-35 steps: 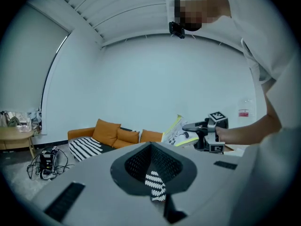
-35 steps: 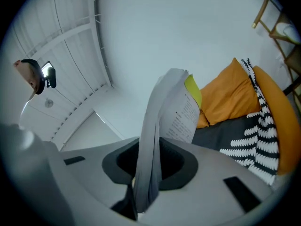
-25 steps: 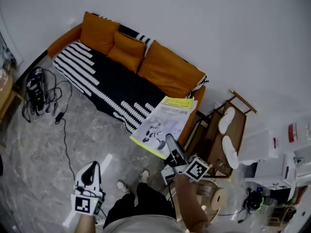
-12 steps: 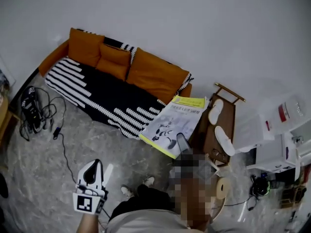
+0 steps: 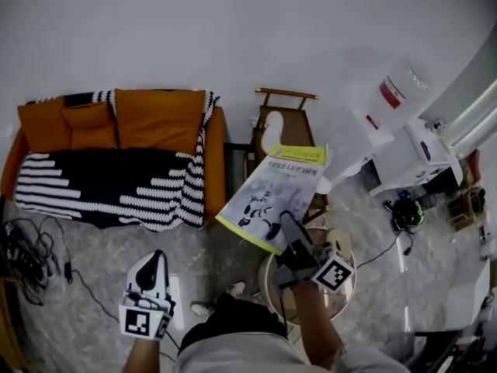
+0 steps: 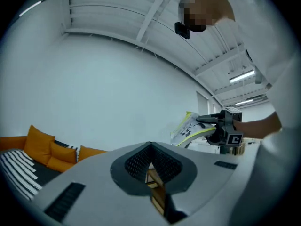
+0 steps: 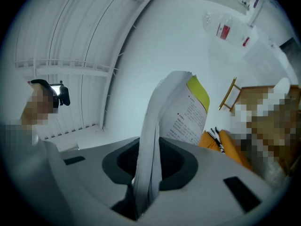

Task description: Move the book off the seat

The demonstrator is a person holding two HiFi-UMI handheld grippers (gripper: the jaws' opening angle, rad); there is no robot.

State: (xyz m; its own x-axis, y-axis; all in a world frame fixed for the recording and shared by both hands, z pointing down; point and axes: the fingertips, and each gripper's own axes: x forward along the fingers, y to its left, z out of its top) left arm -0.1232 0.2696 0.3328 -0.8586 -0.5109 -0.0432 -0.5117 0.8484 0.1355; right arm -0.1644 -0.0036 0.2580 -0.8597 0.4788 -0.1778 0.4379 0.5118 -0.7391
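Orange sofa (image 5: 159, 119) sitting at left, striped throw (image 5: 101, 185) covering seat. Book (image 5: 272, 196) hanging in air just right of sofa, clear of seat, in front of wooden rack (image 5: 284, 124), yellow strip showing at top edge. Right gripper (image 5: 286, 228) clamping book's lower edge, pages sticking up between jaws. Left gripper (image 5: 150, 266) hovering low over marble floor (image 5: 85, 286), well apart from book, jaws pressing together, gripping nothing. Cables (image 5: 27, 247) lying at far left.
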